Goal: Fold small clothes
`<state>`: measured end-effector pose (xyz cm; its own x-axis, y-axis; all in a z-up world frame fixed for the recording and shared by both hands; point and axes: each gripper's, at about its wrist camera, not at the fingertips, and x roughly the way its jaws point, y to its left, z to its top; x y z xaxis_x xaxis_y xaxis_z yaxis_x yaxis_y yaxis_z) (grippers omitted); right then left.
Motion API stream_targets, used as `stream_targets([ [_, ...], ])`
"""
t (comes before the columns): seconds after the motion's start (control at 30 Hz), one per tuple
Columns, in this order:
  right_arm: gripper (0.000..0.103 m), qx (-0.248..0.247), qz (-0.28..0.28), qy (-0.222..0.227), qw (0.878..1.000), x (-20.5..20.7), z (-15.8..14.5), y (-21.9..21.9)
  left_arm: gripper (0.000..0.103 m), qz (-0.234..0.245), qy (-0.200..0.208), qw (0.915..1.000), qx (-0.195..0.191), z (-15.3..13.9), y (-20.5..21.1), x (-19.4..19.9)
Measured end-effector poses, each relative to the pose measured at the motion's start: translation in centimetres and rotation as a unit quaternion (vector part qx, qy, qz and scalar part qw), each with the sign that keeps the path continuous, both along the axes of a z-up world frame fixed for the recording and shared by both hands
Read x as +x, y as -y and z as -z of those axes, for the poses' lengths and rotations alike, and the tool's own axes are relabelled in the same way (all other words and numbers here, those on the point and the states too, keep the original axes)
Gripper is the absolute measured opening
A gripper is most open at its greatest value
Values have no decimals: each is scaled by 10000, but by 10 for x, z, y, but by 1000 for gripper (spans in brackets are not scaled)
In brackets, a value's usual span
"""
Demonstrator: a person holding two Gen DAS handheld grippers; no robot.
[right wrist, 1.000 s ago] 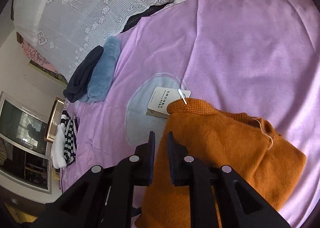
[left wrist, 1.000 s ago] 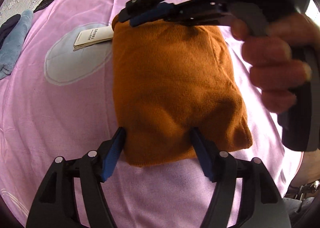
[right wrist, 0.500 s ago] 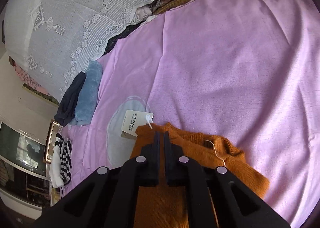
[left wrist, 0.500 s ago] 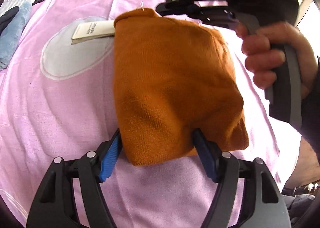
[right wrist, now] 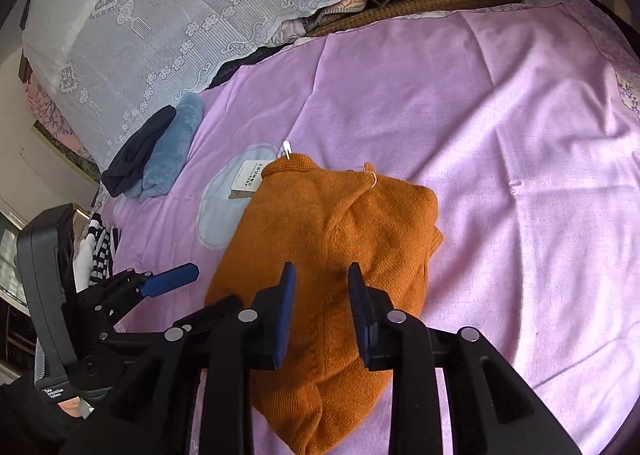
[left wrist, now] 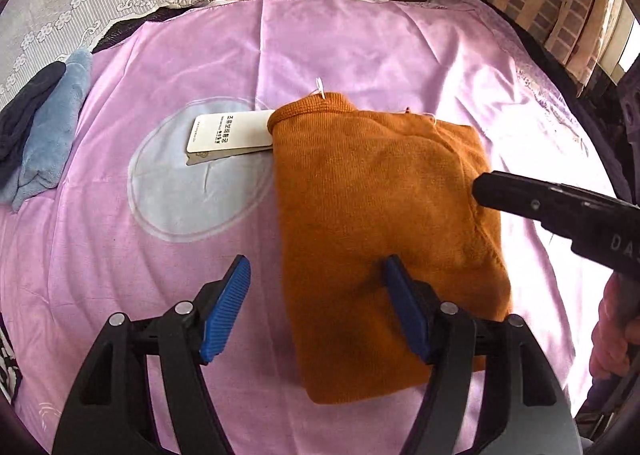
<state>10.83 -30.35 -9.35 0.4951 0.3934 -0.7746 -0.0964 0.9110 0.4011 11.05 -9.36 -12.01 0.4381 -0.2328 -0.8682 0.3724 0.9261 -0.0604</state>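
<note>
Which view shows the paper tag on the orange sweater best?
The left wrist view: the paper tag lies flat on the pink sheet beside the orange sweater, its print visible though too small to read. In the right wrist view the tag is smaller and half hidden behind the sweater's collar.

1. Left gripper (left wrist: pixel 316 309): jaws spread wide, blue pads facing each other, nothing clamped between them; angled downward.
2. Right gripper (right wrist: pixel 322 315): jaws have just been opening, now parted by a narrow gap, nothing pinched between the pads; angled downward.
3. Person's hand (left wrist: pixel 612 331): fingers wrapped round the right gripper's handle, at the right edge of the left wrist view.
</note>
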Motion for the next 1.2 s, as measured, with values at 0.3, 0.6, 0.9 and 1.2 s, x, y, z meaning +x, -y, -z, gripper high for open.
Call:
stream_targets([
  [0.3, 28, -274, -34, -261, 9993, -3, 28, -10, 72, 30, -86, 9998, 151, 14, 7, 5],
  [0.6, 29, -190, 29, -302, 9994, -3, 35, -6, 76, 56, -60, 9996, 258, 19, 11, 3],
  [0.9, 30, -89, 102, -169, 9998, -23, 10, -4, 76, 30, 8, 9994, 350, 9, 10, -3],
  [1.2, 40, -127, -23, -333, 9994, -41, 18, -14, 75, 123, 94, 9989, 446, 3, 16, -9],
])
